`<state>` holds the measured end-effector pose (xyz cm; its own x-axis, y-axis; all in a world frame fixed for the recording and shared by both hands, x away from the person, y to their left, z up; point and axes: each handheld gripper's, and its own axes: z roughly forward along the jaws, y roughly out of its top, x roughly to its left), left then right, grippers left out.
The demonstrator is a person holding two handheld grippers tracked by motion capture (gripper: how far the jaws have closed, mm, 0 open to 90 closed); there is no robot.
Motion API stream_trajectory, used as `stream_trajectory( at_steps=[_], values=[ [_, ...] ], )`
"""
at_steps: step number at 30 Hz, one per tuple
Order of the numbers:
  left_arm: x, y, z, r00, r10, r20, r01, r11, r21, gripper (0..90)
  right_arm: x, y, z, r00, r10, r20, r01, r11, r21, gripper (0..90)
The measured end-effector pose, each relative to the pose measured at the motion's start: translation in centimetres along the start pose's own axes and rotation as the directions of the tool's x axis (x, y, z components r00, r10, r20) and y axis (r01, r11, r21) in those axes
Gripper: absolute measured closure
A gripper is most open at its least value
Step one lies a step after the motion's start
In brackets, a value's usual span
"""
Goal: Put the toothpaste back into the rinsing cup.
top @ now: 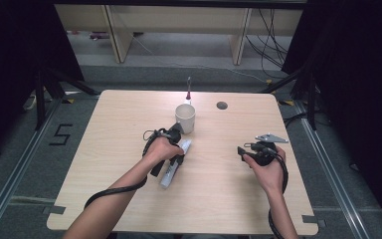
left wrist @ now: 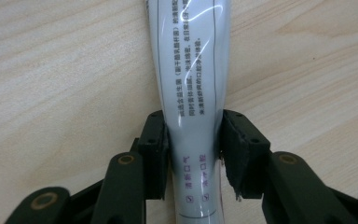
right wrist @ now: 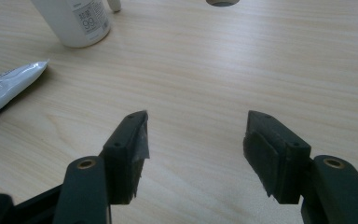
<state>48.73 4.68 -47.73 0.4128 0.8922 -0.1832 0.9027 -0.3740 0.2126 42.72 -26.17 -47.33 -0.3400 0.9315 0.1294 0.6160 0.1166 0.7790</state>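
A white toothpaste tube (left wrist: 191,56) with printed text lies flat on the wooden table (top: 129,114). My left gripper (left wrist: 193,126) is shut on the tube near one end, both black pads pressed against its sides. From above, the left gripper (top: 175,142) sits just in front of a white mug (top: 185,118), and the tube (top: 170,173) sticks out toward the person. My right gripper (right wrist: 196,121) stands open over bare wood with nothing between its fingers. It is held at the right of the table (top: 242,150). The tube's flat end (right wrist: 9,84) shows at the left of the right gripper view.
The mug (right wrist: 79,23) stands at the table's middle back. A toothbrush-like stick (top: 189,89) rises behind it. A round cable hole (top: 222,105) lies to the mug's right. Black cables trail from both grippers along the forearms.
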Motion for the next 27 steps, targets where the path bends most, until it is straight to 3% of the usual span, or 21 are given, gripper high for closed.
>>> stream_trajectory(
  at_steps=[2, 3, 5, 11, 12, 15, 20, 22, 23, 26, 27],
  values=[
    [0.0, 0.1, 0.0, 1.0000, 0.002, -0.003, -0.002, 1.0000, -0.004, 59.1, -0.2, 0.0, 0.1, 0.9994, -0.034, -0.007, 0.033, 0.999, -0.008, 40.3],
    [0.0, 0.1, 0.2, 1.0000, -0.009, -0.003, 0.009, 0.9995, -0.029, 57.8, -0.1, 0.0, 0.1, 0.9998, -0.012, -0.013, 0.012, 1.000, -0.005, 40.3],
    [0.0, 0.3, 0.1, 0.9999, -0.010, -0.002, 0.010, 0.9995, -0.029, 54.4, -0.1, 0.0, 0.2, 0.9997, -0.009, -0.021, 0.009, 1.000, -0.011, 40.4],
    [-0.2, 0.8, 0.3, 0.9998, 0.014, -0.013, -0.015, 0.9993, -0.034, 56.7, -0.2, 0.0, 0.1, 0.9994, -0.035, 0.002, 0.035, 0.999, -0.004, 40.4],
    [-0.2, 0.9, 0.3, 0.9998, 0.018, -0.010, -0.019, 0.9993, -0.032, 57.7, -0.3, -0.1, 0.2, 0.9983, -0.057, 0.009, 0.057, 0.998, -0.004, 40.3],
    [-0.3, 0.9, 0.3, 0.9990, 0.041, -0.019, -0.041, 0.9987, -0.030, 58.4, -0.2, -0.1, 0.2, 0.9994, -0.033, 0.001, 0.033, 0.999, 0.000, 40.4],
    [-0.6, 0.8, 0.3, 0.9963, 0.080, -0.032, -0.081, 0.9963, -0.028, 60.0, -0.2, -0.1, 0.3, 0.9992, -0.036, -0.018, 0.036, 0.999, -0.006, 40.4],
    [-0.7, 0.7, 0.4, 0.9921, 0.118, -0.042, -0.120, 0.9923, -0.032, 60.9, -0.1, -0.1, 0.3, 0.9993, -0.028, -0.023, 0.028, 1.000, -0.004, 40.4],
    [-0.9, 0.6, 0.6, 0.9922, 0.116, -0.047, -0.118, 0.9913, -0.057, 61.6, -0.1, -0.1, 0.3, 0.9994, -0.031, -0.013, 0.031, 1.000, -0.002, 40.4],
    [-1.1, 0.5, 0.6, 0.9898, 0.137, -0.038, -0.139, 0.9887, -0.055, 66.6, -0.1, -0.2, 0.3, 0.9991, -0.042, 0.002, 0.042, 0.999, 0.007, 40.4],
    [-1.1, 0.6, 0.4, 0.9865, 0.159, -0.039, -0.160, 0.9866, -0.032, 69.8, 0.3, -0.1, 0.1, 1.0000, 0.000, -0.003, 0.000, 1.000, 0.025, 40.4]
  ],
)
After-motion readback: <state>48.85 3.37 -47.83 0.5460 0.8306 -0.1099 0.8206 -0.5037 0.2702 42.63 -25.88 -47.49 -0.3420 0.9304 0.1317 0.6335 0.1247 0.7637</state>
